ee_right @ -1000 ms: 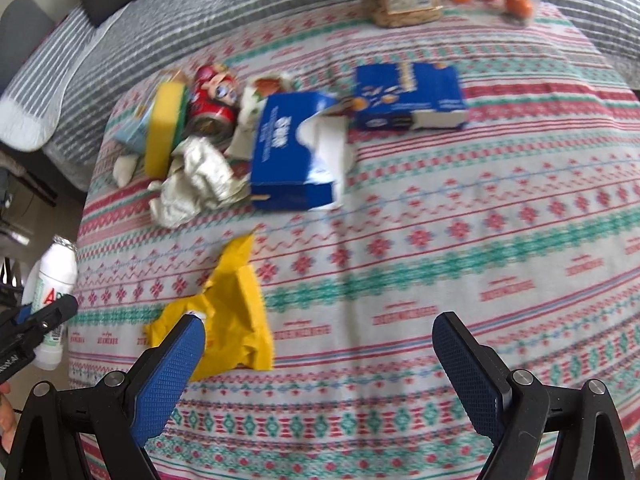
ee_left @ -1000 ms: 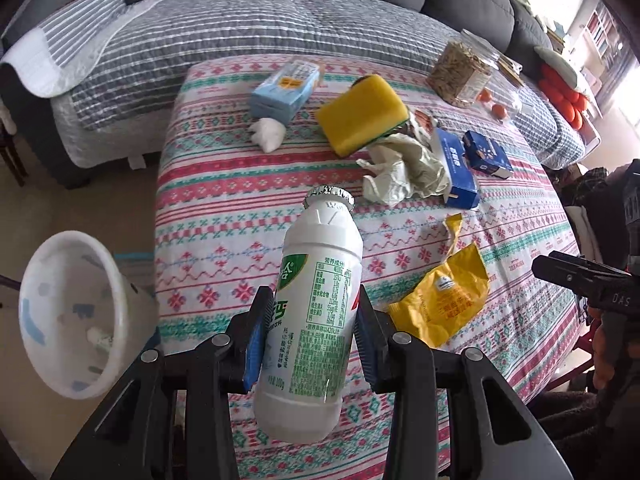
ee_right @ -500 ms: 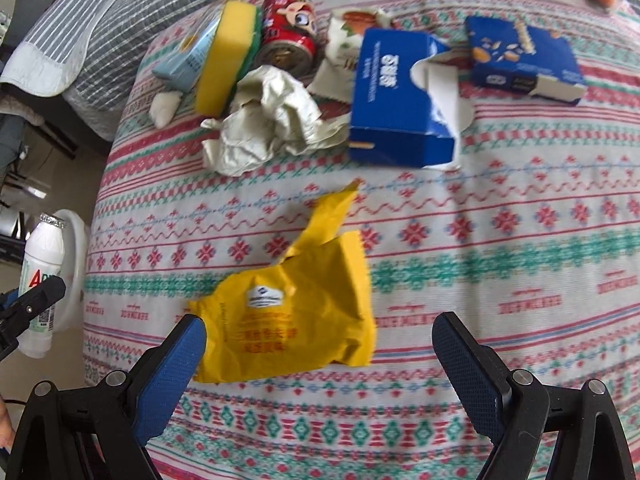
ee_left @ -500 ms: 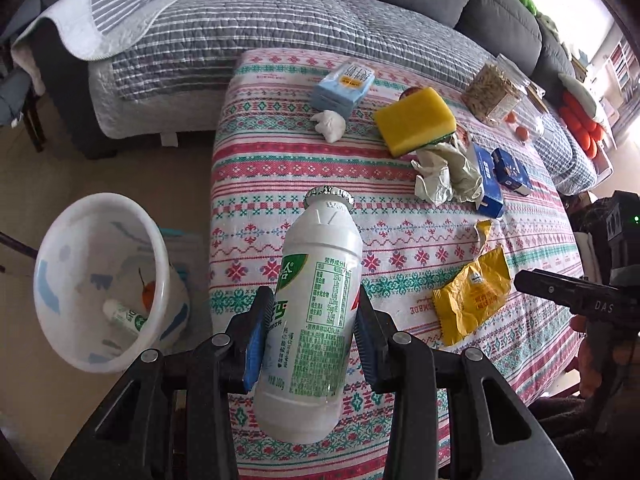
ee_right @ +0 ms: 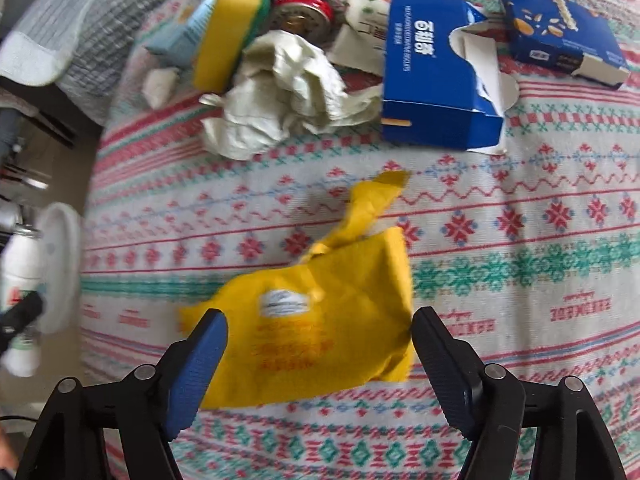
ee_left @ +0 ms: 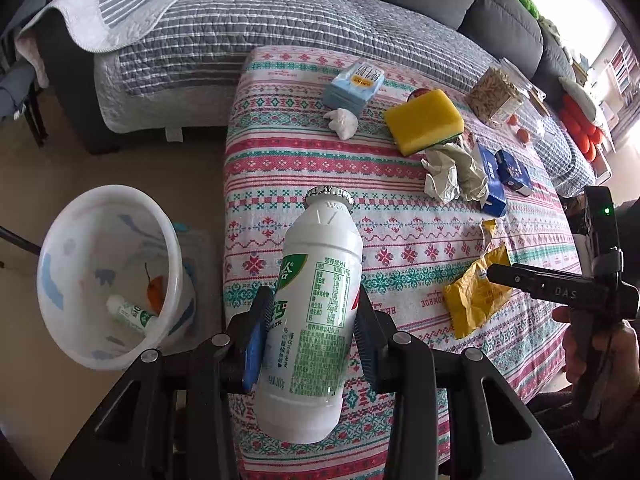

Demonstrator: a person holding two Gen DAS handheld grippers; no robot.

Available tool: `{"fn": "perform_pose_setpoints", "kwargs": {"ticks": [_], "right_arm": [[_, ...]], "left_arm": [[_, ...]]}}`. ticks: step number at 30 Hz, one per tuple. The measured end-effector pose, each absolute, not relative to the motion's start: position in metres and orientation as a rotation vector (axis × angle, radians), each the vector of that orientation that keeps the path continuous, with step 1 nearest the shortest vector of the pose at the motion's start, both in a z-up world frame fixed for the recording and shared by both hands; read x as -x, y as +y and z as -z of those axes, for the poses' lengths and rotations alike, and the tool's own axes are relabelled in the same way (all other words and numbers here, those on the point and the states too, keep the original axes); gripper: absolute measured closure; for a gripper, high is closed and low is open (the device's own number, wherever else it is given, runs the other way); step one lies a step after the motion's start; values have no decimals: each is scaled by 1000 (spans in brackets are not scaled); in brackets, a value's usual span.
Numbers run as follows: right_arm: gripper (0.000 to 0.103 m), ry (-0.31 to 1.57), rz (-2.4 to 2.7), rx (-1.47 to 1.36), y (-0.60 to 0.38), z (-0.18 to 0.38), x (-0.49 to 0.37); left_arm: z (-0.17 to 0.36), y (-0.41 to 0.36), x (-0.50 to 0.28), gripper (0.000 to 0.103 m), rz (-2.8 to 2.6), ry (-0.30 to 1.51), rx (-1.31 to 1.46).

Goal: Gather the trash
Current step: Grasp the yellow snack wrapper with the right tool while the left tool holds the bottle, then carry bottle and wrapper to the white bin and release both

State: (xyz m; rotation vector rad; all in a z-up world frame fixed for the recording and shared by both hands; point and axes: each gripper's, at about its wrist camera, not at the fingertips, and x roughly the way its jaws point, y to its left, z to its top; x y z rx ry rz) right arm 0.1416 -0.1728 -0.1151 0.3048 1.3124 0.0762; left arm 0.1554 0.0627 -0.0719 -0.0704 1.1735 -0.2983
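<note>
My left gripper [ee_left: 310, 332] is shut on a white drink bottle [ee_left: 314, 304] with a green label, held over the table's left edge beside a white bin [ee_left: 102, 276] on the floor. The bin holds another small bottle [ee_left: 130, 312]. My right gripper [ee_right: 318, 354] hangs just above a crumpled yellow snack bag [ee_right: 320, 316] that lies on the patterned tablecloth [ee_right: 520, 264]. Its jaws are closing, with the bag between them and the pads apart from it. The yellow snack bag [ee_left: 476, 292] also shows in the left wrist view under the right gripper's finger.
Farther back on the table lie crumpled paper [ee_right: 288, 92], a blue tissue box [ee_right: 436, 76], a smaller blue box [ee_right: 560, 36], a red can [ee_right: 304, 0], a yellow sponge [ee_left: 424, 120], a pale blue pack [ee_left: 354, 84] and a jar [ee_left: 494, 96]. A grey sofa [ee_left: 280, 32] lies behind.
The left gripper carried the bottle leftward, bringing the bin nearer. The right gripper moved down over the yellow bag and its jaws have narrowed around it.
</note>
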Motion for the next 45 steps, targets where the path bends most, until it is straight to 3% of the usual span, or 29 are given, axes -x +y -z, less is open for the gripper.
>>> {"fn": "perform_pose_setpoints", "kwargs": {"ticks": [5,11,14,15,21,45], "right_arm": [[24,1316,-45,-300,-173,120,-147],[38,1350,-44,-282,-172,132,-143],[57,1334,-30,-277,-173,130,-141],[69,1329,-18,-279,-176,130,-139],[89,1279,-65,-403,-198,113,-122],[91,1057,-156,-387,-194,34,-104]], "left_arm": [[72,66,-155,62,296,1177,70],[72,67,-155,62,295,1175,65],[75,64,-157,62,291,1180,59],[76,63,-157,62,289,1183,57],[75,56,-157,62,285,1182,69],[61,127,-152,62,172,1118,171]]}}
